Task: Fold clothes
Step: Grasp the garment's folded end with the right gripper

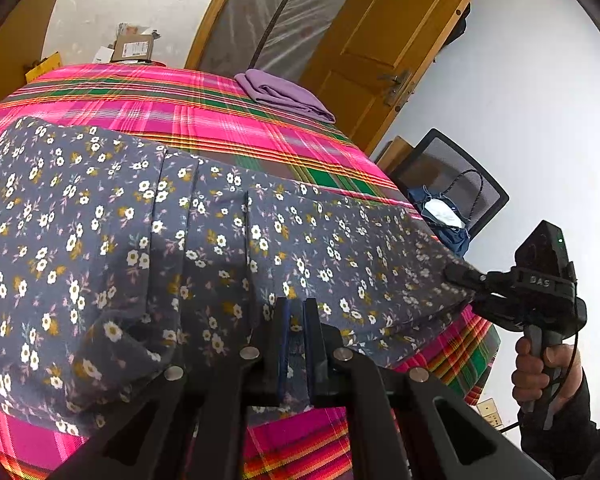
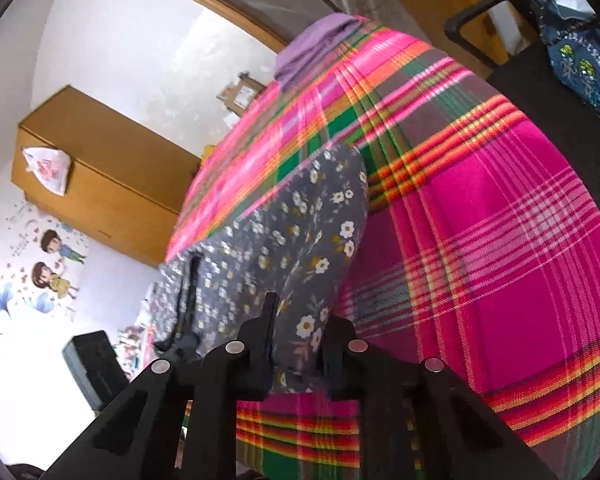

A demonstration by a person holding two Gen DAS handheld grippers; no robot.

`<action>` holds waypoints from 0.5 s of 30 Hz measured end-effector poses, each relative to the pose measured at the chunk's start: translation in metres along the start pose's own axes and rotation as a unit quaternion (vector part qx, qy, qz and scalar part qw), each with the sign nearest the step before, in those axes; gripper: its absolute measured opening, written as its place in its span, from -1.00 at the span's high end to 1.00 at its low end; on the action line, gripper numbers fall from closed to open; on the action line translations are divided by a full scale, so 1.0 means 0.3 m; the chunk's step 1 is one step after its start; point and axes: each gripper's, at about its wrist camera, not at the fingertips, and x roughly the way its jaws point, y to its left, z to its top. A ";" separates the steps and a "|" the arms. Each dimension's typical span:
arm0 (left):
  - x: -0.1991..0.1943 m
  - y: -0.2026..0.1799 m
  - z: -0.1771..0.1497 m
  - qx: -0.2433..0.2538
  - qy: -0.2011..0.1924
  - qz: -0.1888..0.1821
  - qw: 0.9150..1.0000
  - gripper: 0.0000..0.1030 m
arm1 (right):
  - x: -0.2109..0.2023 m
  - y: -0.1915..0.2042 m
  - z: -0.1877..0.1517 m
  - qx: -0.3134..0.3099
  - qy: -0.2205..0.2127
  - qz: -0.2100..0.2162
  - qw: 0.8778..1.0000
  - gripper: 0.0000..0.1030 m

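1. Holding, item one: grey-blue cotton garment printed with small white and mustard flowers [image 1: 188, 240], lying spread across the near half of the table, its near edge hanging over the table's front. In the right wrist view the same cloth [image 2: 300, 240] runs away from the camera as a narrow strip.

2. Item two: left gripper [image 1: 296, 320], jaws closed down on a fold of the flowered garment at its near edge; a pinch of cloth sits between the blue pads.

3. Item three: right gripper [image 2: 300, 336], at the garment's right near corner, seen side-on from the left wrist view [image 1: 466, 288] with a hand [image 1: 540, 368] on its black handle. I read its jaws as closed on the corner; cloth fills the gap between the fingers. The right wrist view is blurred, so I cannot judge how deep the bite is.

4. Item four: pink, green and orange plaid tablecloth [image 1: 220, 116], bare over the far half of the table.

5. Item five: folded lilac cloth [image 1: 284, 94], far right corner, well apart from the flowered garment.

6. Item six: black mesh-backed chair [image 1: 448, 176] carrying a blue denim bag [image 1: 440, 216], off the table's right side.

7. Handling note, my judgement: with both near points pinched, I would lift them together and level, keep the edge taut between the grippers, and carry it toward the far edge so the hems meet squarely. Uneven height would skew the fold; a shallow right bite could slip.
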 end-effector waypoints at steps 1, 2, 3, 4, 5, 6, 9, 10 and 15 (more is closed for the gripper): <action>0.000 -0.003 0.000 0.001 0.000 0.002 1.000 0.88 | 0.003 -0.002 -0.001 0.000 0.002 -0.001 1.000 0.65; 0.001 -0.005 0.001 0.002 0.001 0.004 1.000 0.88 | 0.008 -0.003 -0.001 0.002 0.006 -0.004 1.000 0.61; 0.001 -0.007 0.002 0.002 0.001 0.005 1.000 0.88 | 0.013 -0.009 -0.003 0.006 0.007 -0.007 1.000 0.61; 0.001 -0.008 0.003 0.003 0.002 0.007 1.000 0.88 | 0.018 -0.018 -0.006 0.014 0.009 -0.006 1.000 0.61; 0.002 -0.009 0.004 0.003 0.002 0.008 1.000 0.88 | 0.021 -0.027 -0.008 0.020 0.010 -0.006 1.000 0.61; 0.002 -0.010 0.004 0.004 0.002 0.009 1.000 0.88 | 0.022 -0.035 -0.011 0.024 0.010 -0.006 1.000 0.61; 0.003 -0.015 0.004 0.007 0.002 0.013 1.000 0.88 | 0.024 -0.034 -0.009 0.021 0.009 -0.010 1.000 0.61; 0.004 -0.016 0.004 0.007 0.002 0.013 1.000 0.88 | 0.025 -0.032 -0.006 0.019 0.007 -0.014 1.000 0.64; 0.004 -0.016 0.006 0.005 0.005 0.013 1.000 0.88 | 0.007 0.001 -0.001 0.005 -0.007 -0.009 1.000 0.73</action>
